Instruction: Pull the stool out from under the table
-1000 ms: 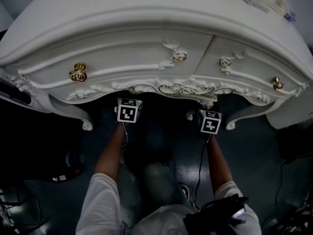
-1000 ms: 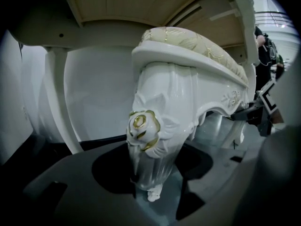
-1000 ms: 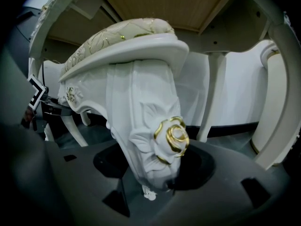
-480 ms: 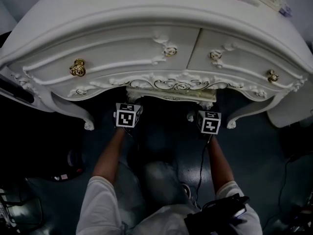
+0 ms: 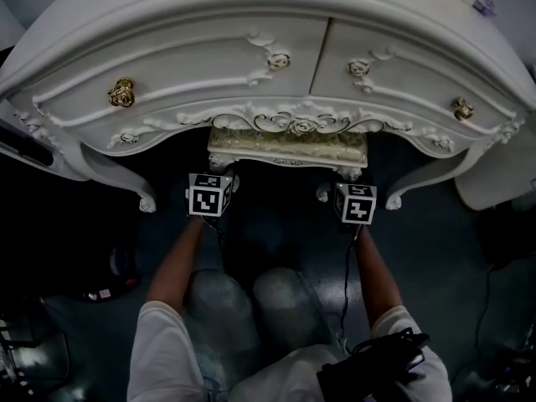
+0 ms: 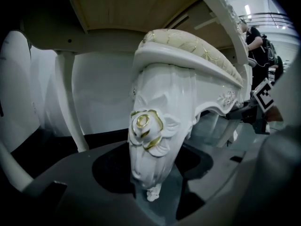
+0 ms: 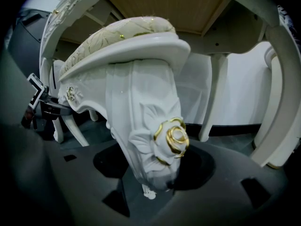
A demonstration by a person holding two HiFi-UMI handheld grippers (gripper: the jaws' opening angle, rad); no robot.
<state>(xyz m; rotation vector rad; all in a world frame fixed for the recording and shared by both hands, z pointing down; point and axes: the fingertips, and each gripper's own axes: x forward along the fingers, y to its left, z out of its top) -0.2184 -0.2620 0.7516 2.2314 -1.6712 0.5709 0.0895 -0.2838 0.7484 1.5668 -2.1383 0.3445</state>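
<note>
The white stool with a gold-patterned cream seat pokes out from under the ornate white dressing table. In the head view my left gripper is at the stool's front left leg and my right gripper at its front right leg. In the left gripper view the carved leg with a gold rose sits between the jaws of my left gripper, which are closed around it. The right gripper view shows the other rose-carved leg held the same way in my right gripper.
The table's curved front legs stand either side of the stool. The person's knees are close behind the grippers on the dark floor. A cable runs back from the right gripper. A person stands far off.
The stool's seat has slid out from under the table's apron toward the person, with both grippers drawing back a little on its front legs. The knees have come further forward.
</note>
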